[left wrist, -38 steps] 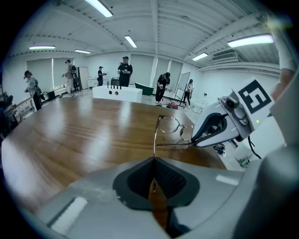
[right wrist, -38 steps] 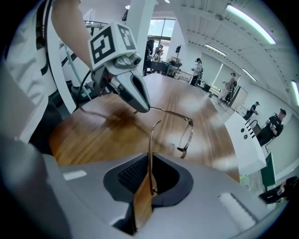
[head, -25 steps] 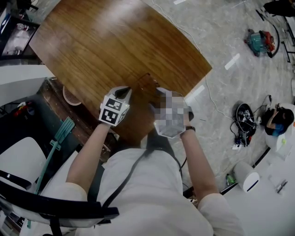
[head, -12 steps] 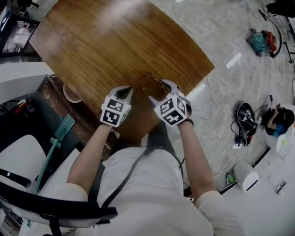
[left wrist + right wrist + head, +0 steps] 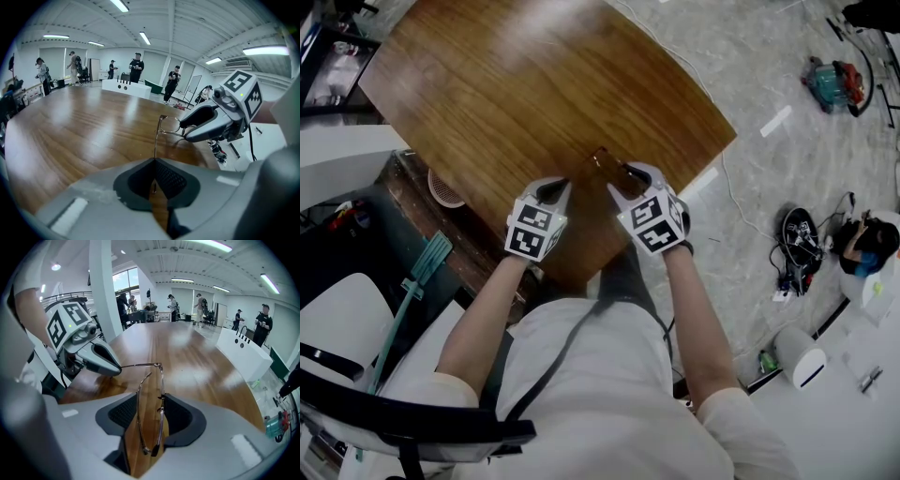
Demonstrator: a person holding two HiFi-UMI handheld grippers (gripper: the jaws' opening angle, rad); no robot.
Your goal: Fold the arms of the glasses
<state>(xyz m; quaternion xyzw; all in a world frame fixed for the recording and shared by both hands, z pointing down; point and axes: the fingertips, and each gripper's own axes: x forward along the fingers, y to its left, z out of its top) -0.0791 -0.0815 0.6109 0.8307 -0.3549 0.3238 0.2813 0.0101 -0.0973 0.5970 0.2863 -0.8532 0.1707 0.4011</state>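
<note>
Left tongs (image 5: 563,185) clench one arm tip of the glasses (image 5: 162,413). Right tongs (image 5: 617,191), jaws just closing, grasp their frame over the tabletop (image 5: 506,94).

Large open-plan lab or test floor. Evidence: exposed ceiling with rows of strip lights (image 5: 145,37), a white structural column (image 5: 101,291), and a pale stone-look floor (image 5: 787,56) with cables and gear (image 5: 797,248) lying loose on it. Long wooden counter (image 5: 534,94) in front, white bench (image 5: 126,88) further back, several people (image 5: 137,65) standing around at other stations.
</note>
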